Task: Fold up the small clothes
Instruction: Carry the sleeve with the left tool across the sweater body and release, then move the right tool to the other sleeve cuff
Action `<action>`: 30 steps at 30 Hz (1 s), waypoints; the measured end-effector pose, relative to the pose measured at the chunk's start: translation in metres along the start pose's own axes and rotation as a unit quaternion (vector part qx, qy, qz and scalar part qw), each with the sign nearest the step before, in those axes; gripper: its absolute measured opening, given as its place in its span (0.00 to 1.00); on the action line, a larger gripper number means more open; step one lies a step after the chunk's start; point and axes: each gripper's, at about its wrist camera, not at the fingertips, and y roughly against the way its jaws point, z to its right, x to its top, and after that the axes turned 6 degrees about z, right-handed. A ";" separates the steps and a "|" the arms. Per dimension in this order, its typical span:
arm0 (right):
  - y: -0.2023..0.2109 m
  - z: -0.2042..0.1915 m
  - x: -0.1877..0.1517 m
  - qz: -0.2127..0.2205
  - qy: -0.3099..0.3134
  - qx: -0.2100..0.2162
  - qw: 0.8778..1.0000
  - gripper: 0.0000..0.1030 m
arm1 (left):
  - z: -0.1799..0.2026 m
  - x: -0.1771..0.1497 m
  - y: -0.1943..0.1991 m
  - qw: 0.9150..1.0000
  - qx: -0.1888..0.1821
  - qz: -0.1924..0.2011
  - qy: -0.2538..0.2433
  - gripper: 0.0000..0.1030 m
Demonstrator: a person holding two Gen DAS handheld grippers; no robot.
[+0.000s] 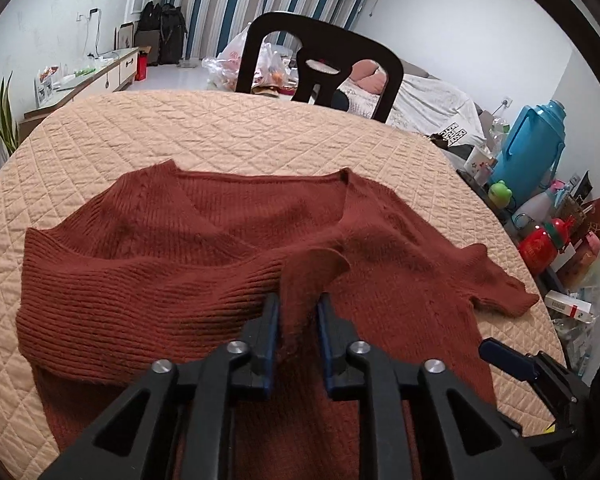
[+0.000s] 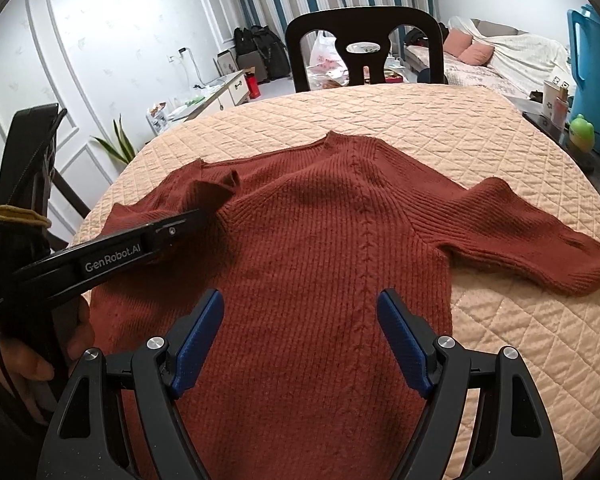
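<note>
A rust-red knitted sweater (image 2: 332, 264) lies flat on the quilted peach table cover (image 2: 440, 120), collar at the far side. My left gripper (image 1: 298, 300) is shut on the cuff of the sweater's left sleeve (image 1: 312, 264), which is folded in over the body. In the right wrist view the left gripper (image 2: 204, 212) reaches in from the left with the cuff (image 2: 220, 188) sticking up from its tip. My right gripper (image 2: 300, 300) is open and empty above the sweater's lower middle. The right sleeve (image 2: 532, 240) lies spread out to the right.
A black chair (image 2: 364, 40) stands at the table's far edge. To the right of the table are a blue thermos jug (image 1: 536, 148), a green frog toy (image 1: 500, 192), red jars and boxes. A plant (image 2: 118, 144) stands at the left.
</note>
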 end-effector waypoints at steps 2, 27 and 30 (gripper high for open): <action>-0.001 0.000 0.000 -0.003 -0.001 0.001 1.000 0.77 | -0.003 -0.001 0.003 1.000 -0.011 -0.002 0.001 0.34; -0.080 -0.047 0.047 -0.035 0.078 -0.014 0.996 0.77 | -0.124 0.002 0.021 0.986 0.147 0.015 0.080 0.70; -0.094 -0.051 0.043 -0.052 0.106 -0.054 0.992 0.77 | -0.130 0.000 0.021 0.986 0.148 0.014 0.076 0.70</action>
